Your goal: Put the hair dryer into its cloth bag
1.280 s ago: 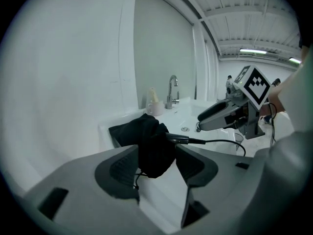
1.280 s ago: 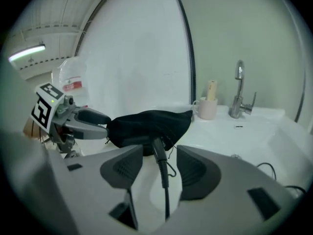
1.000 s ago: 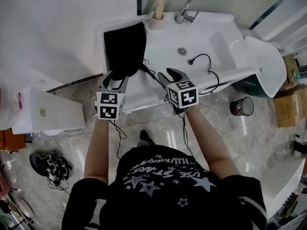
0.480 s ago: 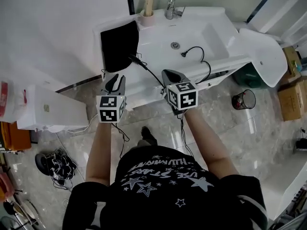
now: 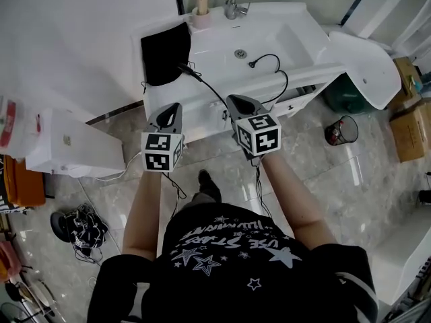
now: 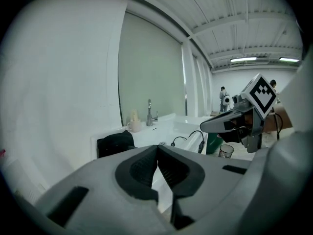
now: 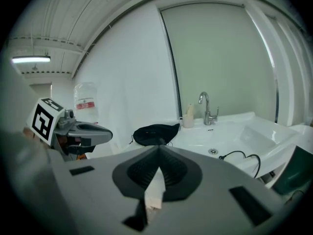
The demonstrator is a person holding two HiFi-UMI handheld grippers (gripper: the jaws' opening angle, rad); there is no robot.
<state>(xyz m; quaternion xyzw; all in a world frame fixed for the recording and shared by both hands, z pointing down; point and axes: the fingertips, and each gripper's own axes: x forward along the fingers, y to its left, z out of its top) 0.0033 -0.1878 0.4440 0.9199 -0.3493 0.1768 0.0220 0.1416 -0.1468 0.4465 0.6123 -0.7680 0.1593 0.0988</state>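
Left claw [image 5: 174, 106] and right claw [image 5: 236, 100], both closed and empty, hang near the washbasin's [image 5: 311, 73] front edge above open floor [image 5: 323, 173].

Sink top [image 5: 306, 36]: wide and bare on the right
Left corner: filled by black cloth bag [image 5: 165, 51]
Basin: crossed by black cord [image 5: 252, 64]
Back edge: blocked by tap [image 5: 232, 0], cup [image 5: 200, 20]
Floor in front: open between white box [image 5: 74, 147] and bin [image 5: 340, 130]

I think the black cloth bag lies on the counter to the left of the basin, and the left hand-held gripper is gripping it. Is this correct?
Not quite. The black cloth bag lies where you say, but the left hand-held gripper is not gripping it: the left gripper view shows its jaws shut on nothing, apart from the bag.
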